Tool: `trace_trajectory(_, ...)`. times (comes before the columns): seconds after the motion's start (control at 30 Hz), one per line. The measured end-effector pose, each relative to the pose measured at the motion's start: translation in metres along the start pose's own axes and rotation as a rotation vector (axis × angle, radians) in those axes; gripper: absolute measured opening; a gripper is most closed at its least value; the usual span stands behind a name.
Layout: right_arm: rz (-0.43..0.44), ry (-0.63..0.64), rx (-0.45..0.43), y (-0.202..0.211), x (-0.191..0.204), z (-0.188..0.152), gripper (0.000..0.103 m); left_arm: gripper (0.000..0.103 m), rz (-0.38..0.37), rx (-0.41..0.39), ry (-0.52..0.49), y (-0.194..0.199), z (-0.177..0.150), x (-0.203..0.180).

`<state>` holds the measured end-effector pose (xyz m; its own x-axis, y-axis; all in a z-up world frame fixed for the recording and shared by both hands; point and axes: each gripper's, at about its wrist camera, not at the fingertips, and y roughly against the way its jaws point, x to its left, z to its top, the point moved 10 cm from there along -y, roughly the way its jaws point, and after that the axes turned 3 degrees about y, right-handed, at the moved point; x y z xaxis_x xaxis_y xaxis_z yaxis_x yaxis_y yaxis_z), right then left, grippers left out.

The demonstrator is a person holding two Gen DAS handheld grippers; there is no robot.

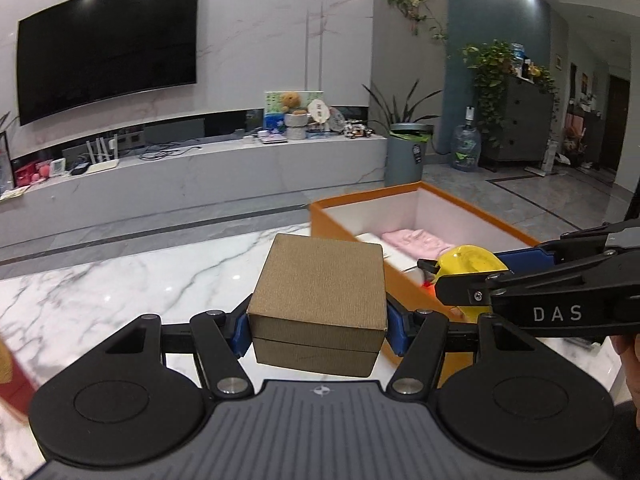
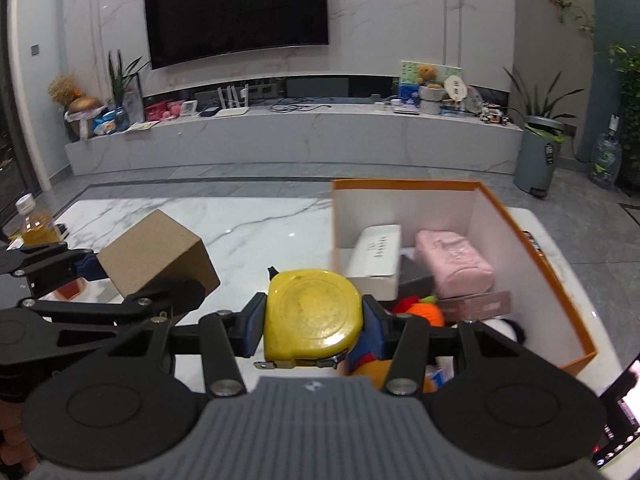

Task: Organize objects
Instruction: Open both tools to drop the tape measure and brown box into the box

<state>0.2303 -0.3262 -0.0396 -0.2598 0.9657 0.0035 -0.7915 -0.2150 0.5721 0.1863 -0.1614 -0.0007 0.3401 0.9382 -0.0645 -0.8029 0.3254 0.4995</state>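
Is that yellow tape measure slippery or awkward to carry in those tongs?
Probably manageable: the yellow tape measure looks like stiff plastic, so it shouldn't flex. Its rounded, glossy sides might slip, though the right tongs clamp both sides squarely. Likely dense for its size.

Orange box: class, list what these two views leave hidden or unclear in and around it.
- Orange box: left wrist view, near contents hidden behind tape measure and right hand-held gripper.
- Right wrist view: toys under tape measure partly covered.
- Red object: blurred, cut off at the left wrist view's edge.
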Motion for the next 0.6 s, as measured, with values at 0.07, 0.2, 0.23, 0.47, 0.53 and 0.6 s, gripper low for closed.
trace_trajectory(0.07, -0.01, -0.01, -0.001, 0.0, -0.013, 0.001, 0.052, 0.072, -0.014, 0.0, -0.004, -0.008, 0.004, -0.008)
trace_trajectory(0.2, -0.043, -0.021, -0.005, -0.003, -0.036, 0.003, 0.052, 0.072, -0.044, -0.001, -0.016, -0.025, 0.013, -0.027)
trace_trajectory(0.23, -0.053, -0.025, -0.007, -0.003, -0.044, 0.003, 0.052, 0.072, -0.05, -0.001, -0.023, -0.031, 0.016, -0.032)
trace_trajectory(0.47, -0.114, -0.047, 0.009, -0.017, -0.096, 0.004, 0.052, 0.072, -0.103, 0.015, -0.076, -0.069, 0.031, -0.064)
trace_trajectory(0.53, -0.128, -0.05, 0.014, -0.023, -0.107, 0.005, 0.052, 0.072, -0.112, 0.026, -0.09, -0.082, 0.034, -0.071)
trace_trajectory(0.6, -0.141, -0.056, 0.015, -0.028, -0.116, 0.006, 0.052, 0.072, -0.114, 0.035, -0.102, -0.092, 0.034, -0.075)
